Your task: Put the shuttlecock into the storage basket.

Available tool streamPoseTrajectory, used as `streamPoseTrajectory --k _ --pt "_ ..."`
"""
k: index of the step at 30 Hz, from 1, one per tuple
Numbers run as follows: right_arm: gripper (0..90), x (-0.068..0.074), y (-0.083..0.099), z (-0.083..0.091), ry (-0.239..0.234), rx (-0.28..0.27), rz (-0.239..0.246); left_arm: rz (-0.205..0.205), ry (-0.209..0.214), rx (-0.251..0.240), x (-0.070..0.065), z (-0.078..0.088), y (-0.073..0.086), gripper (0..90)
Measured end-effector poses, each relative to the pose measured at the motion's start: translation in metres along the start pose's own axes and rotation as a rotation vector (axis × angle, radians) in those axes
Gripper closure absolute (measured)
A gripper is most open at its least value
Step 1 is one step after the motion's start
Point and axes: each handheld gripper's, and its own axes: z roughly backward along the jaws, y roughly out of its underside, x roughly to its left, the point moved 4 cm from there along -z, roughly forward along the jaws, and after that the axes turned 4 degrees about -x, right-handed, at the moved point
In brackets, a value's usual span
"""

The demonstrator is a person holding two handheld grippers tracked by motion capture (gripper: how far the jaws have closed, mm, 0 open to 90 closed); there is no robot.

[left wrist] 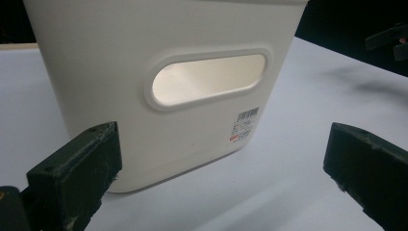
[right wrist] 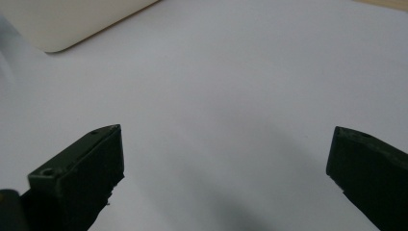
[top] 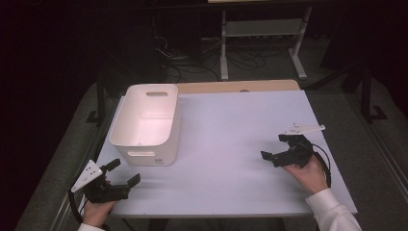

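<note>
Table (top: 231,144): pale top, bare across centre and right. Wide open room between the two grippers and from the bin to the right edge. A wooden strip (top: 240,86) runs along the far edge. Floor beyond holds a white frame (top: 262,33) and loose cables (top: 192,57).

Count: one bin, two grippers, two hands.

Bin (top: 146,122): white, rectangular, upright, open top, inside bare as far as seen. It stands at the table's left, its left wall close to the left edge, its far end near the far edge. One handle slot (top: 141,154) in the near wall, one slot (top: 157,94) in the far wall.

Left gripper (top: 122,172): at the near left corner, held in the left hand (top: 98,209), jaws wide apart and holding nothing. It sits just short of the bin's near wall, apart from it. In the left gripper view the bin (left wrist: 159,86) is close ahead between the jaws, nearer the left one.

Label (left wrist: 245,125): small sticker low on the near wall, right of the slot; barcode on top, red mark at lower left, print too small to read.

Right gripper (top: 275,147): at the right side, held in the right hand (top: 310,175), white sleeve (top: 332,211) behind. Jaws wide, holding nothing, pointed left across bare table (right wrist: 231,96). In the right gripper view a bin corner (right wrist: 72,24) shows at upper left, well apart.
</note>
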Motion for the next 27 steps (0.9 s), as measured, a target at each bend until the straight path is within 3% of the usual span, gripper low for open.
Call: streamPoseTrajectory --k 27 --pt "0.0 -0.016 0.029 0.029 0.055 -0.057 -0.016 -0.002 0.005 -0.003 -0.001 0.000 0.000 0.0"
